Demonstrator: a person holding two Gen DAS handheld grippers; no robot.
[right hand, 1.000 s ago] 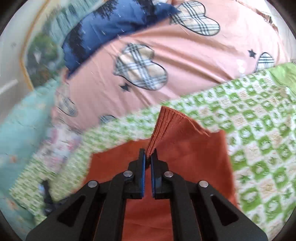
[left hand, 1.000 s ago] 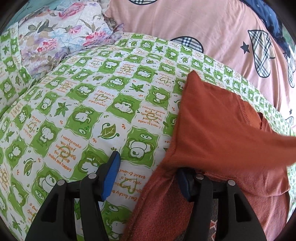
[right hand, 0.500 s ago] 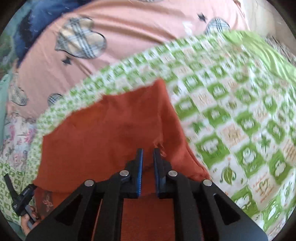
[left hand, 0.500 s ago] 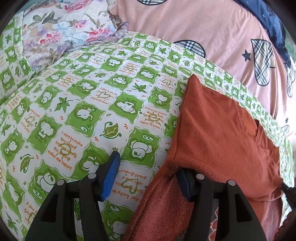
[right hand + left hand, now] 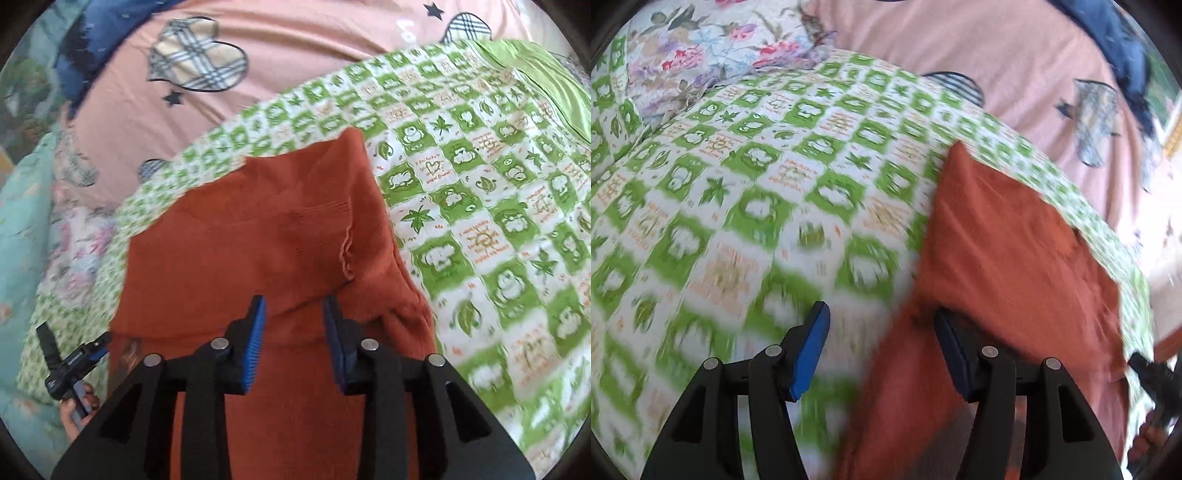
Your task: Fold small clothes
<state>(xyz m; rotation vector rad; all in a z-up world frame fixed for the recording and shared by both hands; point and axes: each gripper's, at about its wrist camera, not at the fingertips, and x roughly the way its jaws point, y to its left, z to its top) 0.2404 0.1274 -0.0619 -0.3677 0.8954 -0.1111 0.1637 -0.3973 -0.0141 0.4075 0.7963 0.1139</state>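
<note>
With both the left gripper (image 5: 882,343) and right gripper (image 5: 293,328) wide open and empty over the rust-orange knitted garment (image 5: 273,236), we judge one fold laid and must next regrasp an edge.

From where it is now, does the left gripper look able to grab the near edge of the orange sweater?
Probably yes. The left gripper is open, its right finger already at the orange sweater, whose near edge lies uncovered on the green bedspread.
</note>
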